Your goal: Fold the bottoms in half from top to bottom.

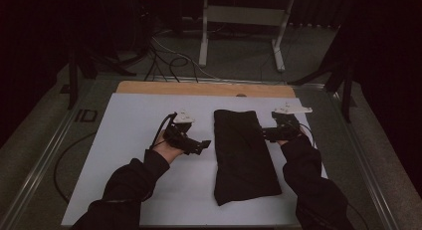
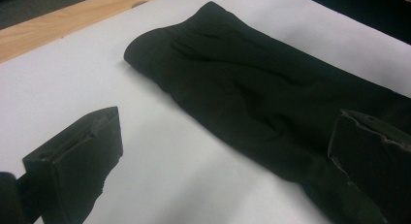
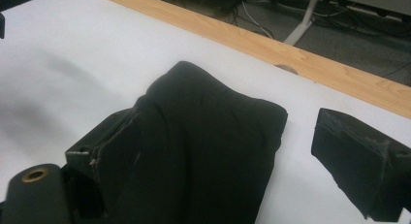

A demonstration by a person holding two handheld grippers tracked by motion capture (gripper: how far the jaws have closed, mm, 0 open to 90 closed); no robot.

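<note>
High view: black folded garment [image 1: 245, 155] lies lengthwise mid-mat, a narrow oblong; folding appears well advanced, perhaps a final crosswise fold left. Left gripper [image 1: 201, 146] hovers just beside its left edge, right gripper [image 1: 262, 132] at its right edge.

Left gripper view: jaws released, empty, garment [image 2: 252, 98] between them ahead.

Right gripper view: jaws spread, straddling the garment's [image 3: 203, 146] far corner, not clamped.

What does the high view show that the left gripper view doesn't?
High view alone: both sleeved forearms, the left gripper and right gripper flanking the folded black cloth, plus floor cables and a white metal stand. Left gripper view alone: its open black jaws close up, and the cloth's creases. Shared: the cloth, the white table sheet, the wooden table edge.
</note>
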